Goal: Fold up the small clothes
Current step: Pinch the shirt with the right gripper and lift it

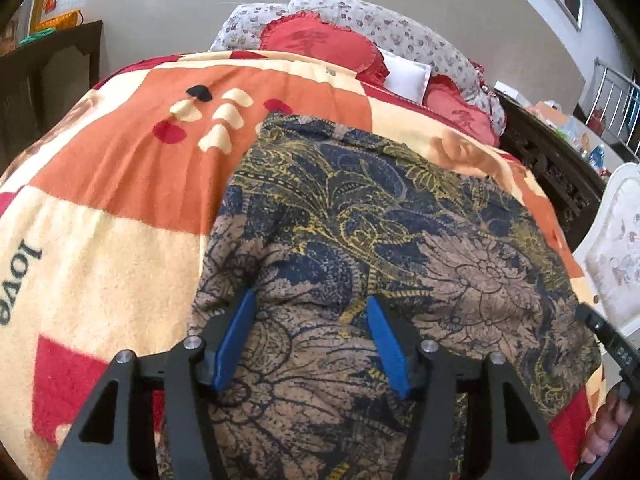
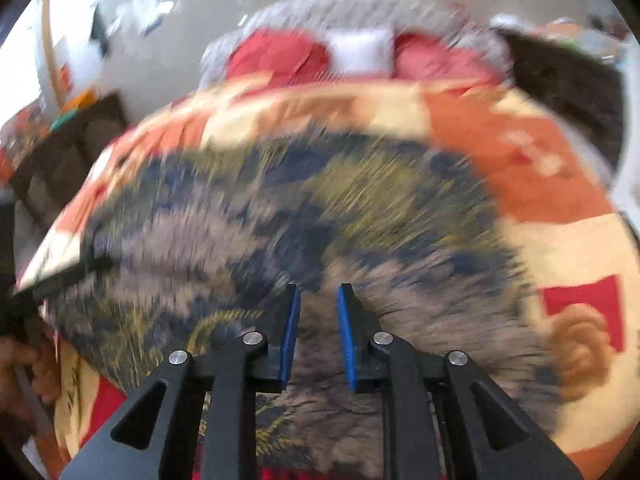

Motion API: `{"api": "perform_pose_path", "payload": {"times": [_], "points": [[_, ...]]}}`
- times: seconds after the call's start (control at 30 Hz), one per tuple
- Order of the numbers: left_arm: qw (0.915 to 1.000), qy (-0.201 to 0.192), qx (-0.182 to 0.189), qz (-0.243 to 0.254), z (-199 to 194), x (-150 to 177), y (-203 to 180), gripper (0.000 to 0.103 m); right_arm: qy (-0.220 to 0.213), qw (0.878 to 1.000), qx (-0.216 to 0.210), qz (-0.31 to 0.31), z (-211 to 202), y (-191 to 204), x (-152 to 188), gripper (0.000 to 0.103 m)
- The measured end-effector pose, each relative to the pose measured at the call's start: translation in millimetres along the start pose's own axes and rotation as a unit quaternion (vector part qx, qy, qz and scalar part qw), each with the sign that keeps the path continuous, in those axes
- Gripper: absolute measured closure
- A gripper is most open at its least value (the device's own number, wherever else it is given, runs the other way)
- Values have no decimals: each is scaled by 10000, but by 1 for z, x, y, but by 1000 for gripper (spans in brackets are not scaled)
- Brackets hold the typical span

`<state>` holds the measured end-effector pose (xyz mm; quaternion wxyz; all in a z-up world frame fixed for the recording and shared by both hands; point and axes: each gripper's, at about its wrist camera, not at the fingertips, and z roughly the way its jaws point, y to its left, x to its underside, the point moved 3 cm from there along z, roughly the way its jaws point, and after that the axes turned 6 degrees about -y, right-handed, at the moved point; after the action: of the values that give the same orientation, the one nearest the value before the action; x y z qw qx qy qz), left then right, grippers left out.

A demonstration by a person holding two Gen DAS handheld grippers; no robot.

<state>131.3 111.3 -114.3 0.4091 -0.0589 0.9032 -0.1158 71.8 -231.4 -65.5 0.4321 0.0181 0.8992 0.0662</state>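
Note:
A small garment (image 1: 360, 240) with a navy, gold and tan floral print lies spread on the blanket. It also shows, blurred, in the right wrist view (image 2: 280, 208). My left gripper (image 1: 310, 302) hovers over the garment's near part with its blue pads wide apart and nothing between them. My right gripper (image 2: 318, 292) is over the garment's near edge, its blue pads a narrow gap apart with nothing held. The right gripper's body shows at the right edge of the left wrist view (image 1: 612, 344).
The garment rests on an orange, cream and red blanket (image 1: 120, 184) on a bed. Red cushions (image 1: 320, 44) and a white pillow (image 1: 406, 74) sit at the head. A dark wooden cabinet (image 1: 44, 80) stands left, a white chair (image 1: 616, 248) right.

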Motion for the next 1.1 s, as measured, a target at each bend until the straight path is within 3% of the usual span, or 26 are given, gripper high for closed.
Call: {"api": "perform_pose_path", "payload": {"times": [0.07, 0.1, 0.2, 0.3, 0.33, 0.4, 0.47, 0.63, 0.73, 0.8, 0.9, 1.03, 1.1], "points": [[10000, 16, 64, 17, 0, 0, -2, 33, 388, 9977, 483, 277, 8, -20, 7, 90], [10000, 27, 70, 43, 1, 0, -3, 31, 602, 9964, 486, 350, 16, -26, 14, 90], [9999, 38, 123, 67, 2, 0, -4, 28, 371, 9983, 364, 247, 15, -28, 19, 89], [9999, 23, 136, 69, 1, 0, -5, 28, 445, 9967, 676, 76, 13, -20, 10, 89], [9999, 25, 139, 76, 1, 0, -5, 27, 273, 9966, 780, 65, 7, -15, 0, 89], [9999, 36, 150, 74, 1, 0, -6, 25, -124, 9982, 593, -37, -3, 3, -20, 89], [9998, 52, 143, 119, 2, 0, -7, 24, -159, 9987, 397, -288, 4, 22, -37, 89], [9998, 63, 141, 145, 3, 0, -7, 23, 284, 9984, 69, -479, 63, 54, -55, 89], [9998, 59, 154, 134, 3, 0, -8, 23, 1101, 9912, -46, -736, 109, 62, -30, 88], [9998, 64, 148, 138, 3, 0, -8, 22, 841, 9917, -69, -970, 110, 65, -23, 88], [9999, 30, 70, 114, -4, -7, -9, 25, 833, 9912, -75, -1029, 103, 66, -24, 88], [9988, -390, 276, 116, -22, -47, -27, 24, 413, 9961, 2, -786, 64, 50, -31, 88], [9989, -328, 207, 277, -8, -67, -40, 24, 251, 9969, 139, -726, 48, 39, -29, 88]]}}
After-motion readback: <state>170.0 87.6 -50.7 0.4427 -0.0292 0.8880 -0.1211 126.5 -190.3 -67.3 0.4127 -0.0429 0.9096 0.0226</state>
